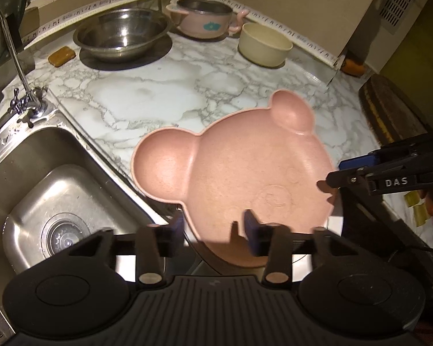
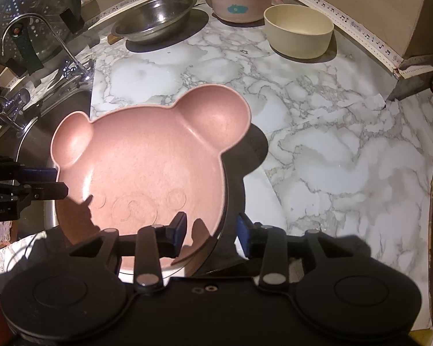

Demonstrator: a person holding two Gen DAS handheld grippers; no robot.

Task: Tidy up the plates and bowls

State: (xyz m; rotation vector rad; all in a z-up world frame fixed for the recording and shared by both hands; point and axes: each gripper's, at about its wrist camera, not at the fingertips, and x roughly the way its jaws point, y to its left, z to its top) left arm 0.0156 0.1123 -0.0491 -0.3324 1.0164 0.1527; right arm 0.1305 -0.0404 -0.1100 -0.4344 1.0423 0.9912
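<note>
Pink bear-shaped moulded plastic plate (image 2: 141,170) raised over counter edge beside steel sink (image 1: 52,178), likely light, stiff, slick; left gripper (image 1: 213,230) and right gripper (image 2: 209,230) jaws parted astride opposite rims, grip unconfirmed; best pinched at thin rim.

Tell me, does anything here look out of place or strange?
Yes. The pink bear-shaped plate is not flat on the marble counter: it hangs partly over the sink. The countertop film also looks torn and lifted near the right wall.
</note>
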